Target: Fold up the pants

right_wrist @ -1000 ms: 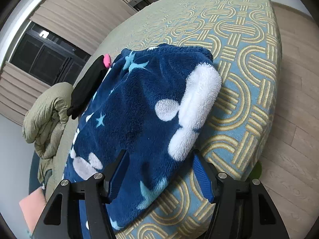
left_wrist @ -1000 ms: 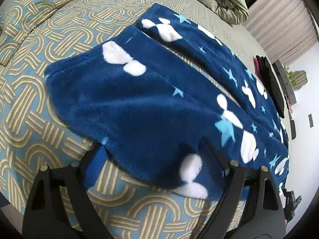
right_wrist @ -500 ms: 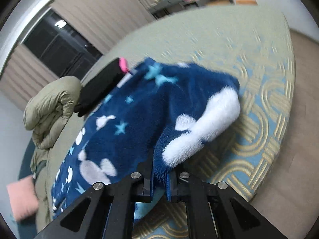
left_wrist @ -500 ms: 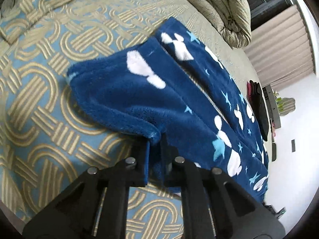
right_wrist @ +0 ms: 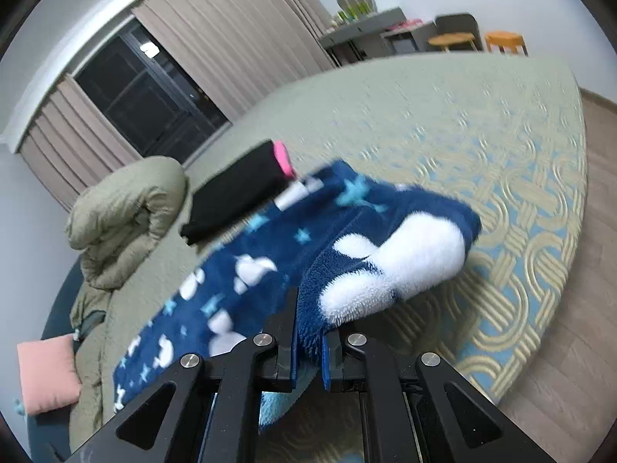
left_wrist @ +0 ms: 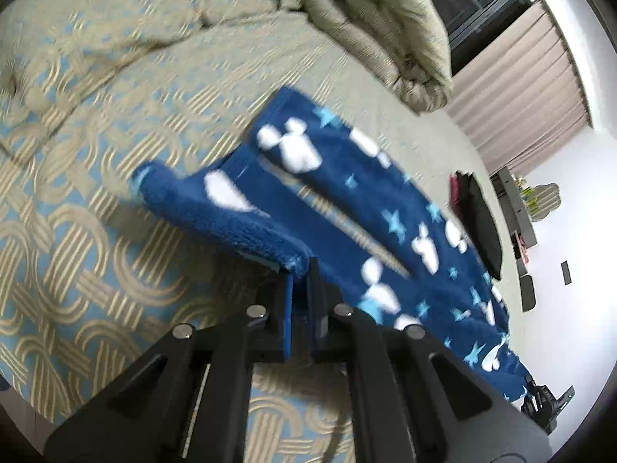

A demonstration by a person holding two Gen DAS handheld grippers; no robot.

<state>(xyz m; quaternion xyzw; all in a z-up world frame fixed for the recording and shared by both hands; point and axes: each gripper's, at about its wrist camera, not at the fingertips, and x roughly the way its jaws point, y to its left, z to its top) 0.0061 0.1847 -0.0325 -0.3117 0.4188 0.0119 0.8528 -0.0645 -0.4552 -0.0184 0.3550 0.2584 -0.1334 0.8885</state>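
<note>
Left wrist view: the left gripper point(left_wrist: 300, 274) has its jaws pressed together on the near edge of the pants point(left_wrist: 347, 208), pinching a thick lip of blue fleece that rides a bit above the bedspread point(left_wrist: 77, 254). The rest of the pants runs away to the right across the bed, both legs side by side with a strip of bedspread showing between them. This stuff looks plush and floppy, light enough, and I'd guess it sags wherever it isn't held, so gripping right at the edge like this seems the way to go. Fleece probably won't slip out of the pads. Loads of free bedspread to the left and beyond; a rolled-up duvet point(left_wrist: 385, 19) sits well apart at the far end, and a black folded garment point(left_wrist: 478, 220) lies just beside the far leg.

Right wrist view: the right gripper point(right_wrist: 308, 332) is likewise clamped on the other end of that near edge, fabric bunched between the jaws by a big white patch. The black garment point(right_wrist: 235, 193) touches or overlaps the pants' far side here, can't tell which, so a fold toward it might snag. The bed edge and wood floor point(right_wrist: 570, 386) are close on the right, open bedspread ahead.
</note>
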